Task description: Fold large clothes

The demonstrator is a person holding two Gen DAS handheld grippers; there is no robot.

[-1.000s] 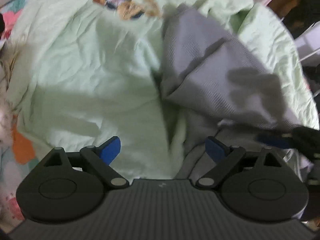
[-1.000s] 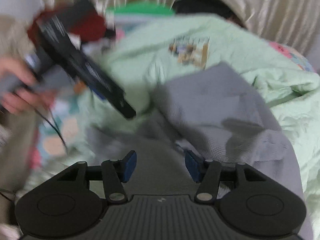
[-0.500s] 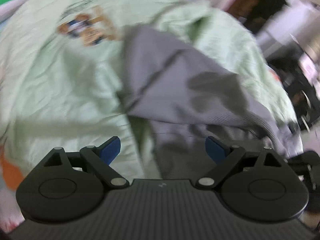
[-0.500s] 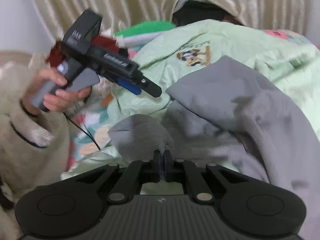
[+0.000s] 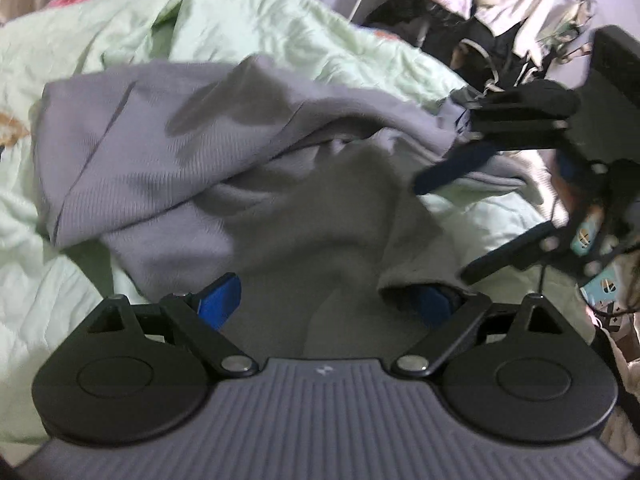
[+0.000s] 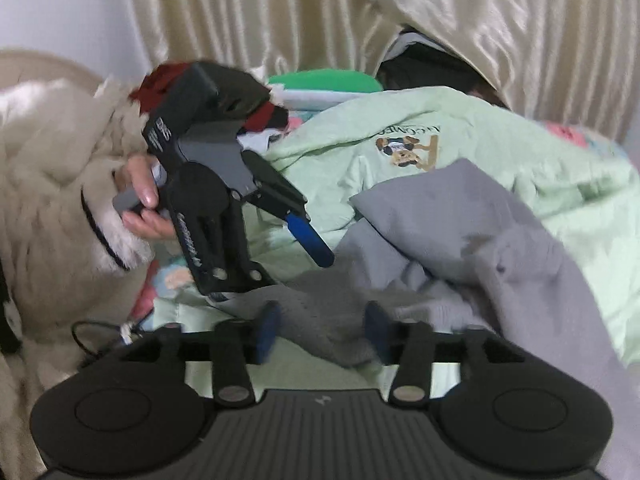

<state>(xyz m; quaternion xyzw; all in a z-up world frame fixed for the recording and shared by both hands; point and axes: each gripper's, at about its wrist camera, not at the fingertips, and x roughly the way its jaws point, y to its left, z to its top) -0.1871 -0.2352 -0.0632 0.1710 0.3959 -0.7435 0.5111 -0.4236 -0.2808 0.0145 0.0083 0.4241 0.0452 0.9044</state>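
Grey knit fills the left wrist view: the grey garment [image 5: 168, 128], ribbed and soft, lies rumpled on the quilted pale-green bedspread [image 5: 280, 28], one flap thrown over toward the bedspread's left side. The left gripper [image 5: 332, 300] stands wide, cloth lying between its blue pads; the right pad seems tucked under a fold, though blur makes that uncertain.

From the right wrist view, the right gripper [image 6: 320, 330] is also spread, a grey hem [image 6: 320, 320] resting between its fingers at the bedspread's near edge. The hand [image 6: 140, 196] steers the left gripper just above. To fold cleanly, each claw should pinch only one hem layer, then draw the limp knit taut and level.
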